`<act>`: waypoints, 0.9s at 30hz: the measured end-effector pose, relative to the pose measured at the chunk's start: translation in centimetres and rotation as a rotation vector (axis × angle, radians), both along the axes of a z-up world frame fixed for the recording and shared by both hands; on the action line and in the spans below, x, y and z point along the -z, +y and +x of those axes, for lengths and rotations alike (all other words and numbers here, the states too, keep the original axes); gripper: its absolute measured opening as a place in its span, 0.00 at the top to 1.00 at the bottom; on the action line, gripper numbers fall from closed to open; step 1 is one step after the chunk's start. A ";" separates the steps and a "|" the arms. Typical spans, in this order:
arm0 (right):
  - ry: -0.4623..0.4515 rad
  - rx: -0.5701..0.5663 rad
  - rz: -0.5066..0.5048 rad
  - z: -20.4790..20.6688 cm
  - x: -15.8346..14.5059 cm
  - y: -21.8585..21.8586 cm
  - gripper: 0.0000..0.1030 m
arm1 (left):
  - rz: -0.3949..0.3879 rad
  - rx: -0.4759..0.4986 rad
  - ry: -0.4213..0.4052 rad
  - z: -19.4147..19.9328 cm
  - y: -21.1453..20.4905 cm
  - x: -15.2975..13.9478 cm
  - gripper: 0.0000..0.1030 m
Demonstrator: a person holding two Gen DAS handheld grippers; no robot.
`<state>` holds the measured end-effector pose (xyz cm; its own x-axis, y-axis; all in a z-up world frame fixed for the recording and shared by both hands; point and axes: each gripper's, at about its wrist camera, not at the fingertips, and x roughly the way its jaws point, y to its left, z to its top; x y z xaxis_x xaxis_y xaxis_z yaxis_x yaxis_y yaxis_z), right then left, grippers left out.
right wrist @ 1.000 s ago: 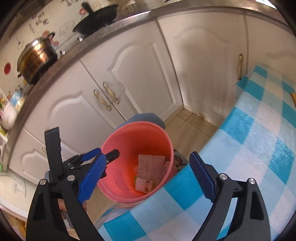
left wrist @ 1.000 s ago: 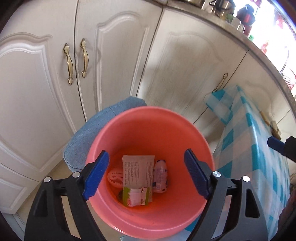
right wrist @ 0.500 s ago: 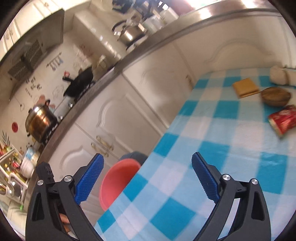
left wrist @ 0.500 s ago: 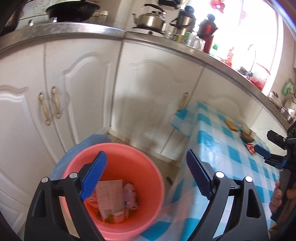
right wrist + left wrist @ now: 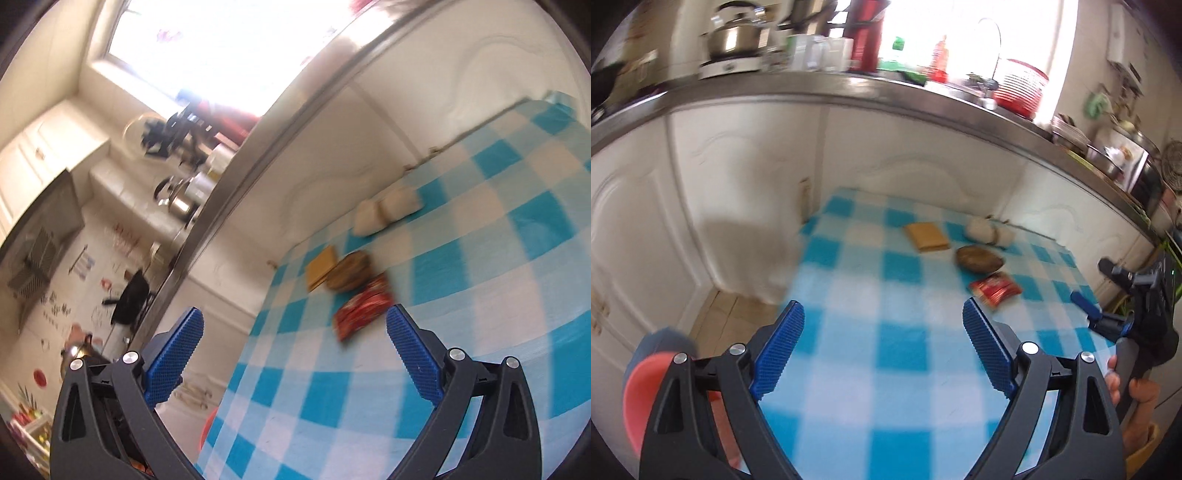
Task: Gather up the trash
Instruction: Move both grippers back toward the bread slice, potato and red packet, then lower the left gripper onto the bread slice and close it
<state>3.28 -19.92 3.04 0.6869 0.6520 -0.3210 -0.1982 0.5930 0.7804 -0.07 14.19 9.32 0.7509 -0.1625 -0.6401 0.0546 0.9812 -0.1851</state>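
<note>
I have both tools over the checked desk (image 5: 894, 332) now. My left tool (image 5: 882, 347) stands with its jaws apart and nothing between them. My right tool (image 5: 295, 354) has just been opening further and is wide apart, also with nothing in it; in the left view it shows at the right edge, held in a hand (image 5: 1134, 387). The trash lies in a cluster toward the far side of the desk: a red wrapper (image 5: 995, 290) nearest me, a brown rounded piece (image 5: 979, 258) just behind it, a tan flat packet (image 5: 927, 236) beside that, and two pale lumps (image 5: 988, 230) near the cabinets. The pink bucket (image 5: 639, 398) sits at the left, below the desk edge
</note>
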 end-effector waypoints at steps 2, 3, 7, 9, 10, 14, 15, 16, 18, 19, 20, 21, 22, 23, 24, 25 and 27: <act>0.039 0.047 0.022 0.3 0.8 -2.7 0.05 | 0.006 0.045 0.012 3.2 -3.2 -0.4 0.14; 0.051 0.063 0.034 0.5 1.2 -3.8 0.05 | 0.005 0.072 0.014 4.8 -4.8 -0.5 0.14; 0.088 0.112 0.093 0.8 2.6 -6.9 0.05 | 0.030 0.100 0.030 11.7 -10.5 -0.5 0.15; 0.093 0.129 0.082 0.9 3.0 -7.5 0.05 | 0.046 0.121 0.051 14.6 -13.1 0.1 0.18; 0.093 0.132 0.077 0.9 3.1 -7.6 0.05 | 0.058 0.124 0.066 16.2 -14.3 0.5 0.22; 0.085 0.129 0.076 0.7 3.2 -7.6 0.05 | 0.117 0.112 0.121 21.3 -18.3 2.7 0.36; 0.085 0.126 0.085 0.7 3.3 -7.7 0.05 | 0.126 0.108 0.128 21.9 -18.7 3.2 0.39; 0.086 0.124 0.095 0.7 3.4 -7.5 0.05 | 0.139 0.100 0.142 23.0 -19.4 3.8 0.40; 0.090 0.128 0.113 0.7 3.4 -7.6 0.05 | 0.154 0.081 0.176 24.7 -20.1 5.0 0.46; 0.091 0.132 0.119 0.7 3.5 -7.7 0.05 | 0.164 0.069 0.188 25.4 -20.2 5.4 0.48; 0.093 0.133 0.126 0.7 3.6 -7.9 0.05 | 0.173 0.058 0.203 25.9 -20.2 5.7 0.49; 0.095 0.134 0.132 0.7 3.6 -8.0 0.05 | 0.189 0.049 0.220 26.5 -20.4 6.2 0.51; 0.096 0.135 0.136 0.8 3.7 -8.1 0.05 | 0.209 0.043 0.232 27.0 -20.4 6.5 0.54; 0.098 0.136 0.138 0.8 3.7 -8.2 0.05 | 0.235 0.029 0.247 27.3 -20.4 6.9 0.57; 0.099 0.138 0.138 0.8 3.7 -8.4 0.05 | 0.244 0.022 0.259 27.5 -20.3 7.1 0.60; 0.098 0.141 0.139 0.8 3.7 -8.5 0.05 | 0.244 0.021 0.273 27.6 -20.2 7.5 0.64; 0.100 0.149 0.144 0.7 3.7 -8.7 0.05 | 0.243 0.030 0.282 27.3 -20.0 7.8 0.67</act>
